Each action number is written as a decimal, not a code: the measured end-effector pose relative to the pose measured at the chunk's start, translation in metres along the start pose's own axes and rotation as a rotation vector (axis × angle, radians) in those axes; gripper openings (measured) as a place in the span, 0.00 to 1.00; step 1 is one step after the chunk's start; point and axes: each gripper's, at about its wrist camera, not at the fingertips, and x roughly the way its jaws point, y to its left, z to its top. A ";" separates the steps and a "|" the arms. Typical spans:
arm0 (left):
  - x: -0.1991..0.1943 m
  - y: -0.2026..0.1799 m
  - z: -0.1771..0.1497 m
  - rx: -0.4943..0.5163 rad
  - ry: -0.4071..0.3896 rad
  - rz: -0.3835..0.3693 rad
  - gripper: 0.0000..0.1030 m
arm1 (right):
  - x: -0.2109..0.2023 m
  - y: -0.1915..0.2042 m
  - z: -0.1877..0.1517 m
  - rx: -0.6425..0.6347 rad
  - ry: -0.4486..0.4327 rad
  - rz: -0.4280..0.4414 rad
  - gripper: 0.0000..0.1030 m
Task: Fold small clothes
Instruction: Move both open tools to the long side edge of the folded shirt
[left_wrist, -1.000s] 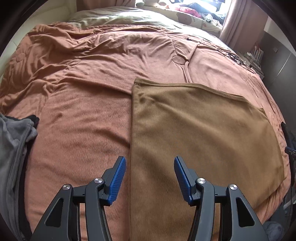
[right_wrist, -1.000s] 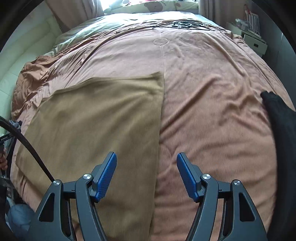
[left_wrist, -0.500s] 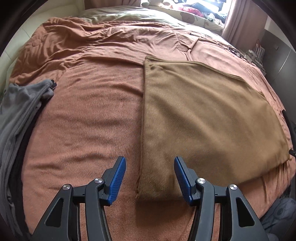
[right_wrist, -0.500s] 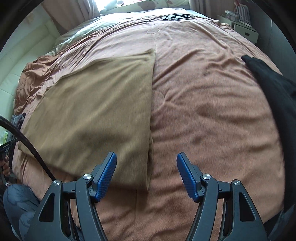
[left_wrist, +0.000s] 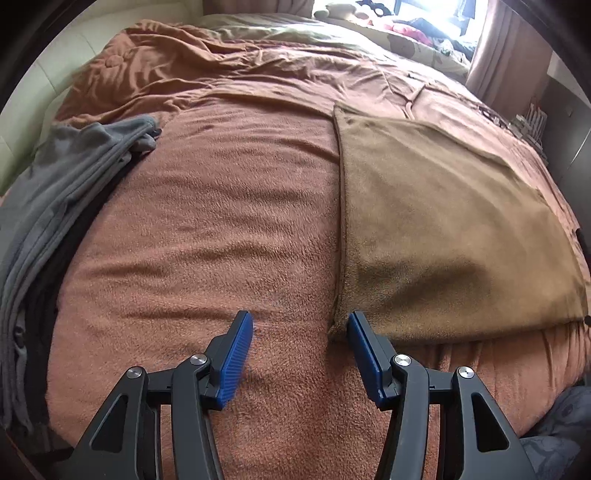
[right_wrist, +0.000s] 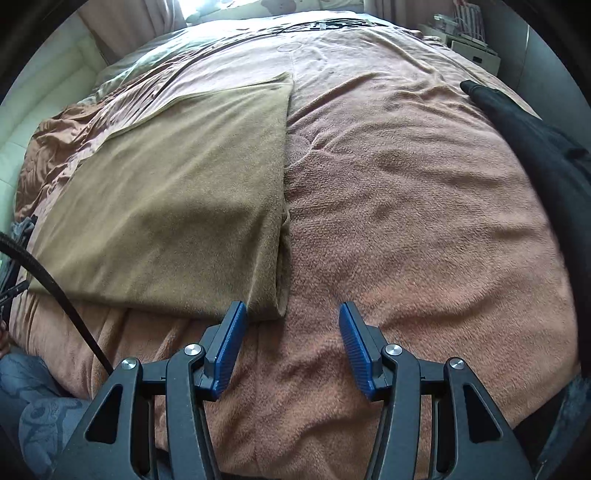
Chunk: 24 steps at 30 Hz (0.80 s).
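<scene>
Rust-coloured bedding (left_wrist: 207, 236) covers the bed, and on it lies the folded tan cloth (left_wrist: 443, 221), flat, with grey clothes (left_wrist: 55, 192) at the bed's left edge and a black garment (right_wrist: 535, 147) at its right. We hold the left gripper (left_wrist: 301, 347) at the cloth's near left corner and the right gripper (right_wrist: 291, 338) at its near right corner. Both have jaws apart, gripping nothing.

Both views farther back, tan cloth's (left_wrist: 443, 236) near edge newly visible.
</scene>
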 end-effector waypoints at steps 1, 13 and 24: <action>-0.008 0.003 0.001 -0.019 -0.029 -0.010 0.55 | -0.006 -0.003 -0.002 0.017 -0.012 0.040 0.49; 0.000 0.012 -0.005 -0.308 0.051 -0.310 0.55 | -0.013 -0.045 -0.022 0.252 -0.034 0.341 0.49; 0.023 0.014 -0.008 -0.443 0.080 -0.348 0.53 | 0.008 -0.065 -0.033 0.380 -0.039 0.375 0.35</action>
